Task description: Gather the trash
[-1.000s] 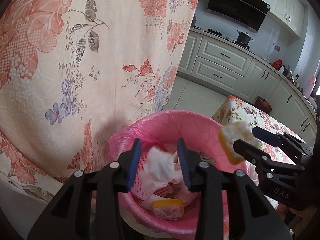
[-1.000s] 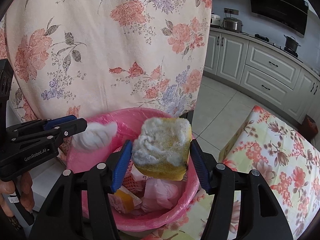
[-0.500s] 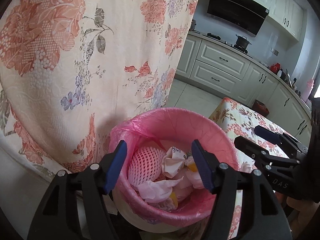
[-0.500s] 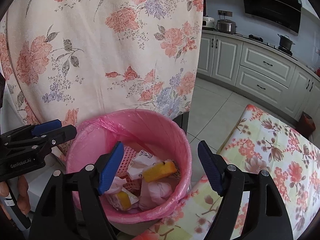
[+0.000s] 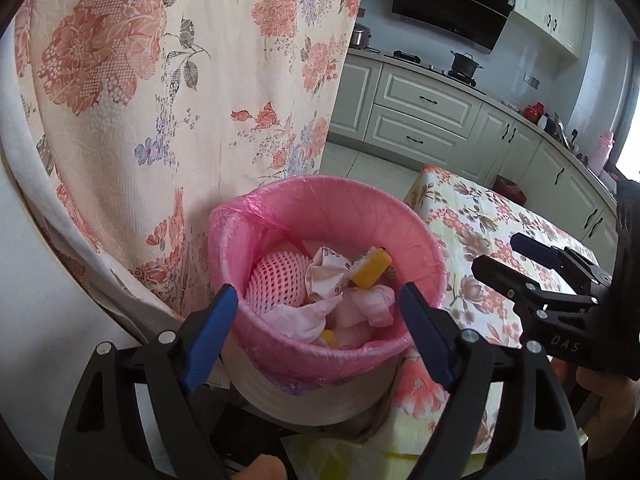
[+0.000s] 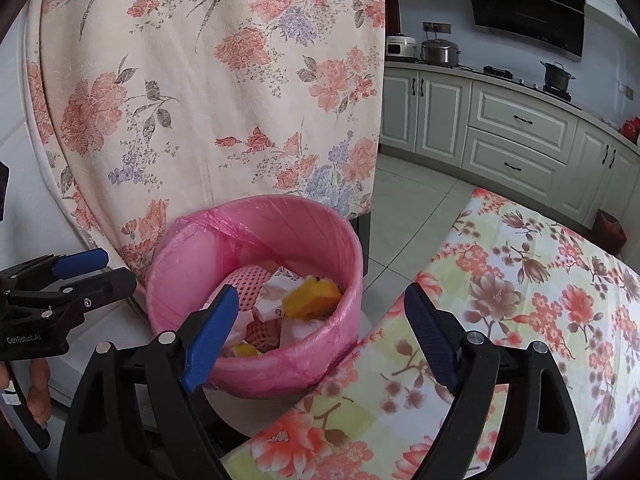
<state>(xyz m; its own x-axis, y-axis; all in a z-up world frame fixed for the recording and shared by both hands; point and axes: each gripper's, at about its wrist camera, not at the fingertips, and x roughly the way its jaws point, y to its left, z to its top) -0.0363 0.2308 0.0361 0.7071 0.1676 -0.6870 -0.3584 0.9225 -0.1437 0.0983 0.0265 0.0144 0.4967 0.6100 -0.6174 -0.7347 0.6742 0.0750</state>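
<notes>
A bin with a pink liner (image 5: 332, 200) (image 6: 256, 236) stands beside the flowered table. Inside it lie a yellow sponge (image 5: 370, 270) (image 6: 314, 298), a pink foam net (image 5: 276, 282) (image 6: 248, 280), crumpled paper (image 5: 324, 270) and tissue. My left gripper (image 5: 318, 326) hangs just in front of the bin's near rim, its jaws opening, nothing between them. My right gripper (image 6: 322, 330) is to the right of the bin, over the table's edge, its jaws opening and empty too. Each gripper also shows at the side of the other's view, the left gripper (image 6: 86, 272) and the right gripper (image 5: 516, 256).
A floral cloth (image 5: 168, 92) hangs right behind the bin. The table with a flowered cover (image 6: 520, 320) lies to the right. White kitchen cabinets (image 6: 516, 136), a stove with pots and a tiled floor fill the back. A hand (image 6: 36, 384) holds the left gripper's handle.
Both grippers let go: the tissue and the yellow sponge dropped into the bin. Both jaws widened and both grippers drew back from the bin.
</notes>
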